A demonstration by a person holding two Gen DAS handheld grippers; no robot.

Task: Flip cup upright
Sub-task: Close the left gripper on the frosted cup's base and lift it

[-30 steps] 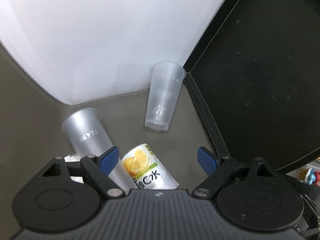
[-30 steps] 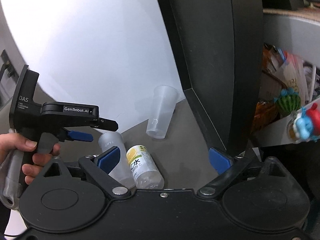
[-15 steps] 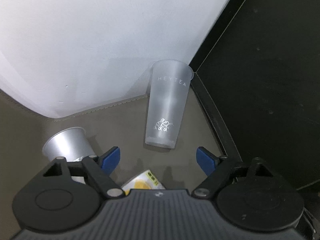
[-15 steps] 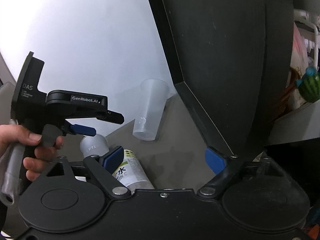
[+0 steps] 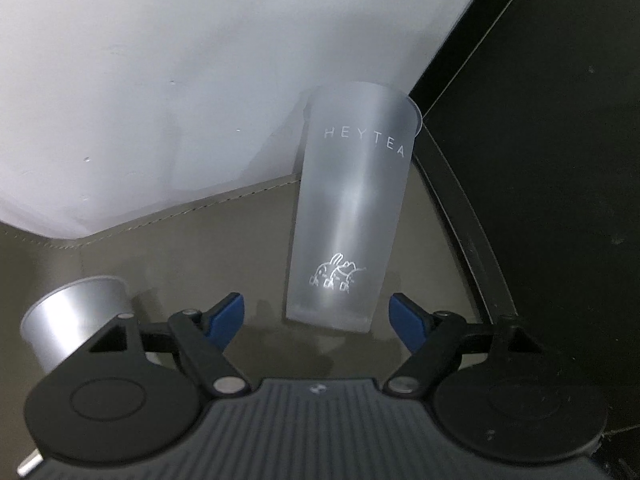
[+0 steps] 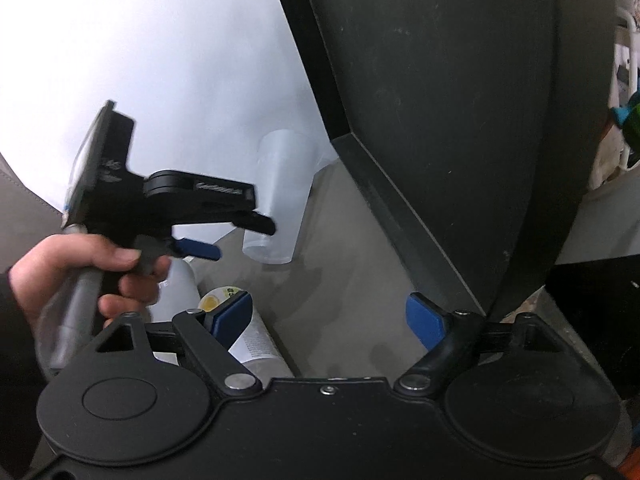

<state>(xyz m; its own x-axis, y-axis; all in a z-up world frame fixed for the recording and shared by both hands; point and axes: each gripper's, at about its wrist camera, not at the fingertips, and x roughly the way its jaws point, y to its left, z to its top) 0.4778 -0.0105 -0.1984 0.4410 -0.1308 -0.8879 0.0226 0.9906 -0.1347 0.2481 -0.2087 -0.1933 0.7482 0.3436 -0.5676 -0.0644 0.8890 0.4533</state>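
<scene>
Reaching was the step in hand, I think: the left gripper (image 5: 318, 312) had its blue pads wide apart and empty, aimed at the frosted HEYTEA cup (image 5: 350, 216), whose foot sat between them but a little beyond. That cup stood on its small end with the wide rim on top, back by the white wall (image 5: 160, 80) and just beside the black panel (image 5: 540, 160), so it looked upright already. The cup that needed the flip was more likely the silver HEYTEA cup (image 5: 74, 320), lying on its side on the grey table mat (image 5: 200, 240) at the lower left, partly hidden by the gripper. The right gripper (image 6: 330, 320) was open too and held nothing. The next move would call for picking 1 of the 2 cups and closing softly, since thin plastic squashes. A lemon drink bottle (image 6: 248, 340) lay near the fallen cup and could get bumped. The black panel left little room on that side.
</scene>
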